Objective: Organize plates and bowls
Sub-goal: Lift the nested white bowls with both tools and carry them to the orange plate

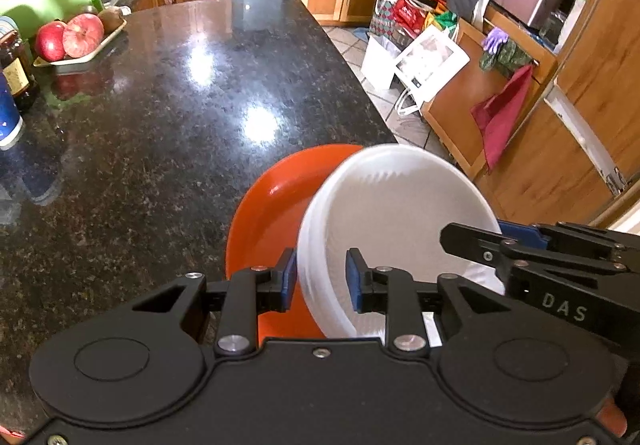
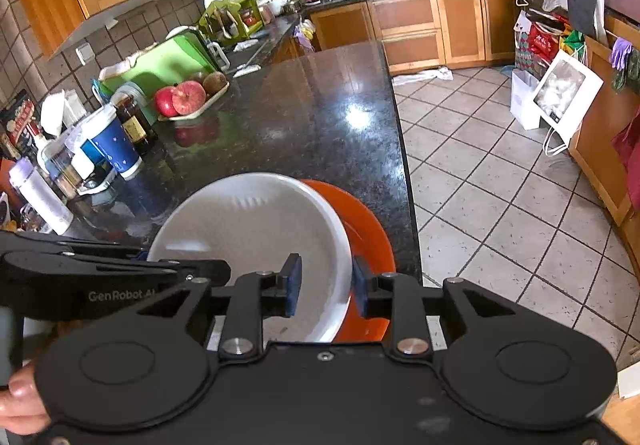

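Both tongs straddle opposite rims of white bowl [image 1: 392,213]: left gripper [image 1: 322,279] and right gripper [image 2: 326,283] pads stand off the rim, released. Bowl sits tilted on orange plate [image 1: 264,221], near right counter [image 1: 168,93] edge; plate mostly hidden.

1. The countertop [image 1: 168,117] is seen as dark speckled polished stone, and ceiling lights are mirrored in it.
2. The orange plate [image 1: 264,213] is finished in a smooth gloss.
3. The white bowl [image 1: 392,205] appears smooth and more matt.
4. The left gripper [image 1: 322,279] is made of matt black plastic, with blue pads and bright metal screws.
5. The cabinets [image 2: 412,25] at the far side are of varnished wood.
6. The floor [image 2: 500,181] is laid with pale tiles.
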